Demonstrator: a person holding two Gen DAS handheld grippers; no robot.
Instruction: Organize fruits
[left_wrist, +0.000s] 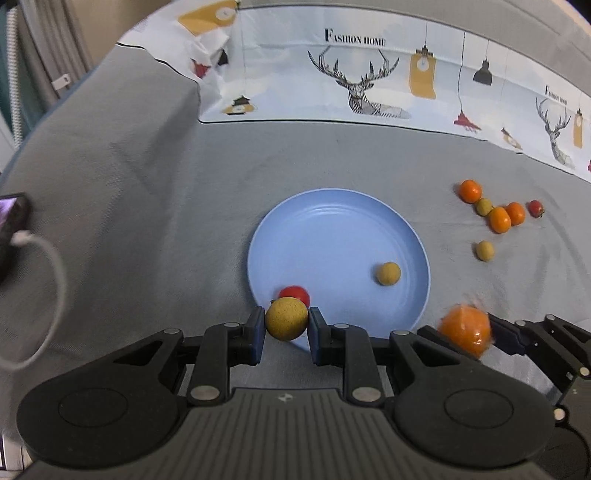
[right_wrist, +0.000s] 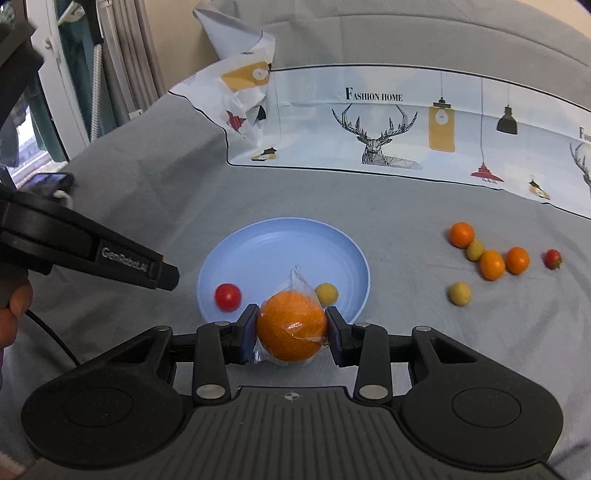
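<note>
the left gripper (left_wrist: 286, 332) has its jaws closed on a yellow ball (left_wrist: 286, 319), both blue pads pressed to its sides, right at the near rim of the blue plate (left_wrist: 332, 221). a red tomato (left_wrist: 294, 294) lies on the plate just behind the ball, close enough that touching cannot be told.

the right gripper (right_wrist: 291, 332) has its jaws closed, rather wider, on a wrapped orange (right_wrist: 291, 326); clear film (right_wrist: 297, 280) sticks up in a peak above the fruit. it is held just before the near edge of the plate (right_wrist: 284, 236). in the left view that orange (left_wrist: 466, 329) is blurred, beside the plate's near right rim.

on the plate a small yellow fruit (left_wrist: 388, 273) rests toward the right side, well apart from the tomato.

right of the plate, on the grey cloth (right_wrist: 147, 206), lies a loose cluster: three small oranges (right_wrist: 492, 264), a greenish fruit (right_wrist: 475, 250) touching two of them, and a strawberry (right_wrist: 552, 259) a little to the right. another yellow fruit (right_wrist: 460, 293) sits alone nearer the plate.

the grey cloth covers the whole surface. behind the plate a white printed sheet (right_wrist: 388, 122) with deer, lamps and "fashion home" runs across, crumpled at its left end. far left a phone (left_wrist: 11, 218) with a white cable (left_wrist: 48, 295) lies on the cloth. curtains (right_wrist: 125, 55) hang by a window at upper left.
</note>
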